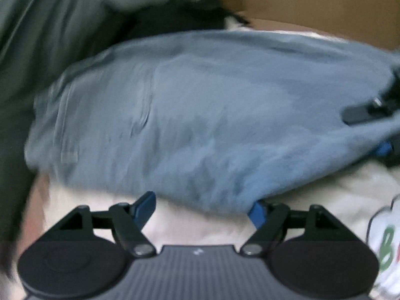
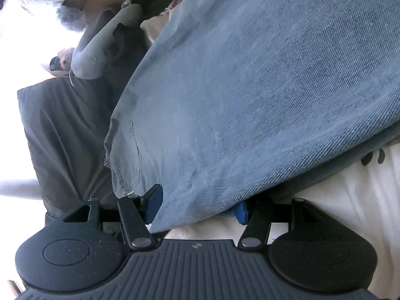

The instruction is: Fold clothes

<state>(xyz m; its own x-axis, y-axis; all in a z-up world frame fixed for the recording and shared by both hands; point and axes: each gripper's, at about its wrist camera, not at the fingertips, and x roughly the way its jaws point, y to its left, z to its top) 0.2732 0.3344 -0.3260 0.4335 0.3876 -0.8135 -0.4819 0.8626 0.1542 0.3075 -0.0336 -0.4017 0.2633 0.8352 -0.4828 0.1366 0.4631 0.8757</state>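
My left claw (image 1: pixel 203 208) is spread wide, its blue pads (image 1: pixel 144 206) apart, and the near edge of the jeans (image 1: pixel 200 115) sags between them; the right-hand pad is half buried under that edge, and I cannot tell whether the other one touches the cloth. The whole left view is smeared with blur, so seams and folds in the denim are hard to read. The jeans lie in a folded bundle on a white sheet (image 1: pixel 200 227), with a dark green cloth (image 1: pixel 22 57) bunched at the left and brown cardboard (image 1: pixel 312 2) behind. At the far right edge my other claw (image 1: pixel 372 115) pokes in, cut off by the frame, with denim draped over it.

My right claw (image 2: pixel 198 206) is also spread, and the folded jeans (image 2: pixel 262 87) fill the gap between its pads (image 2: pixel 155 203); the far pad shows only as a blue sliver beneath the fold. The picture is sharp here, the twill weave clear, but the denim blocks most of what lies beyond. A dark grey cushion (image 2: pixel 65 130) sits to the left, a grey sleeve (image 2: pixel 100 47) above it, and the window light washes out the left side. The white sheet (image 2: pixel 337 200) carries black marks (image 2: pixel 373 157) partly hidden under the jeans.
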